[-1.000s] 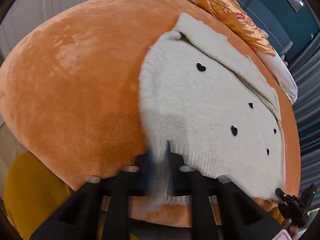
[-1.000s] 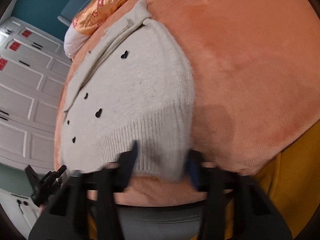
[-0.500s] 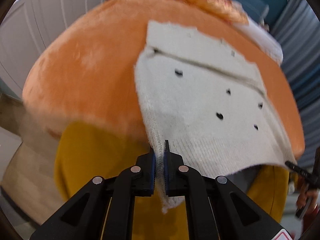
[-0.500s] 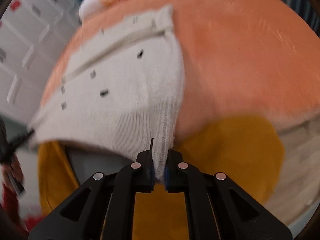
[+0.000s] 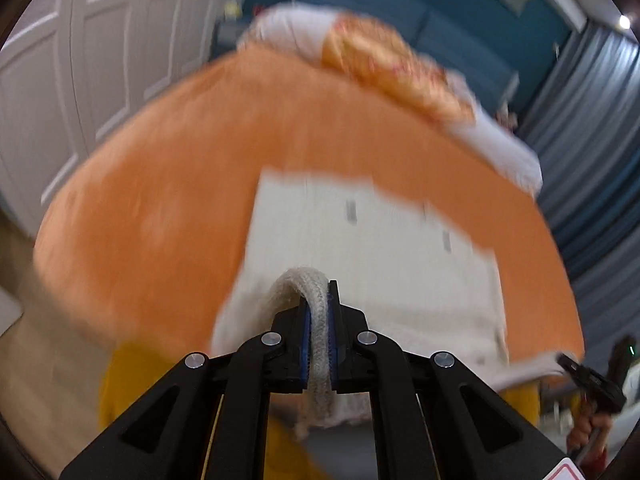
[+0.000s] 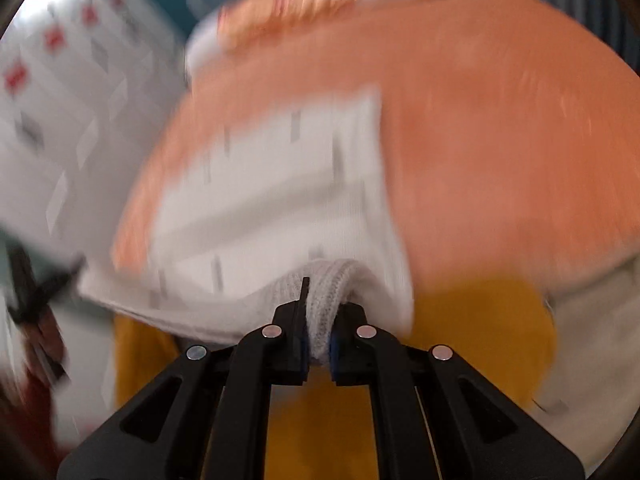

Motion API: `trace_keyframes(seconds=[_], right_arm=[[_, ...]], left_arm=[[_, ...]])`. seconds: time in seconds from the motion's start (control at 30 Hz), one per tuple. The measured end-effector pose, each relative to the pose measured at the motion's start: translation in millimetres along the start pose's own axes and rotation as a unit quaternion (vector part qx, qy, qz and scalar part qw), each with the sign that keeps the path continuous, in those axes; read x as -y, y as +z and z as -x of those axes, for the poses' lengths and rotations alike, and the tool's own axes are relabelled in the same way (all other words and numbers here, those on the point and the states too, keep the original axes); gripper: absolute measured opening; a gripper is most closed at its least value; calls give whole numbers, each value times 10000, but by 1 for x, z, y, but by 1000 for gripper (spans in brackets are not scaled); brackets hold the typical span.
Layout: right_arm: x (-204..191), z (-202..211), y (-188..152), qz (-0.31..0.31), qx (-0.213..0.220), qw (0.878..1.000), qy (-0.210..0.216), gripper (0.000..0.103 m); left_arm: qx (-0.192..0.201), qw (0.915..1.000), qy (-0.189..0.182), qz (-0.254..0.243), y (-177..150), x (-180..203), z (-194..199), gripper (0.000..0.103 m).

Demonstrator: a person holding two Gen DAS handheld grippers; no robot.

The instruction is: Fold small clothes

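While both claws clench hem corners of cream sweater (image 5: 360,248), I carry left claw (image 5: 319,344) and right claw (image 6: 320,340) level, hem taut, over orange bed (image 5: 168,200), toward collar.

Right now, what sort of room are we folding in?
Most likely a bedroom: the white knit garment lies on a bed with an orange plush blanket, a pillow at its far end, and white panelled doors beside it.

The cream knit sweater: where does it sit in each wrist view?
Left wrist: sweater lies centre to lower right, its hem clamped in the left tongs.
Right wrist: sweater lies centre-left, its hem clamped in the right tongs.
Shared landmark: the orange blanket beneath.
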State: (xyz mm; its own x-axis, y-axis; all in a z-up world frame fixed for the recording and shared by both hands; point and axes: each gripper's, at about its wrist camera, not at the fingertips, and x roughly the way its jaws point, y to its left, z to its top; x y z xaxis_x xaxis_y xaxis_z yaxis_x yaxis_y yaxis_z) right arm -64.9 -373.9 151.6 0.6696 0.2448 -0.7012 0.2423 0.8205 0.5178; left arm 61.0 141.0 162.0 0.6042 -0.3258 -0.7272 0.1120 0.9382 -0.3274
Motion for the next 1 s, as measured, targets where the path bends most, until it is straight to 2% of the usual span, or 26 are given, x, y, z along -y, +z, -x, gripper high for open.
trace_keyframes(seconds=[0.07,0.13,0.27,0.37,0.57,1.0], right_arm=[[15,-25,31,-468,600,9967,295,5],[26,-53,49,-772,933,9920,361,6],[36,-117,73,-1119,961,9888,219,6],[35,-155,85,-1145,988,9885,24,6],[50,-183,90,-1240,953,9877,-37,6],[59,-228,95,-1072,631,9917,-329,6]], left_arm=[[341,9992,48,215,28,-2,-34,5],[414,9981,225,389,43,-4,-75,5],[187,9965,609,540,54,-5,-148,5],[223,9949,853,492,56,-1,-175,5],[103,9928,968,693,67,-16,-206,5],[-34,9913,1214,510,65,-22,-254,7]])
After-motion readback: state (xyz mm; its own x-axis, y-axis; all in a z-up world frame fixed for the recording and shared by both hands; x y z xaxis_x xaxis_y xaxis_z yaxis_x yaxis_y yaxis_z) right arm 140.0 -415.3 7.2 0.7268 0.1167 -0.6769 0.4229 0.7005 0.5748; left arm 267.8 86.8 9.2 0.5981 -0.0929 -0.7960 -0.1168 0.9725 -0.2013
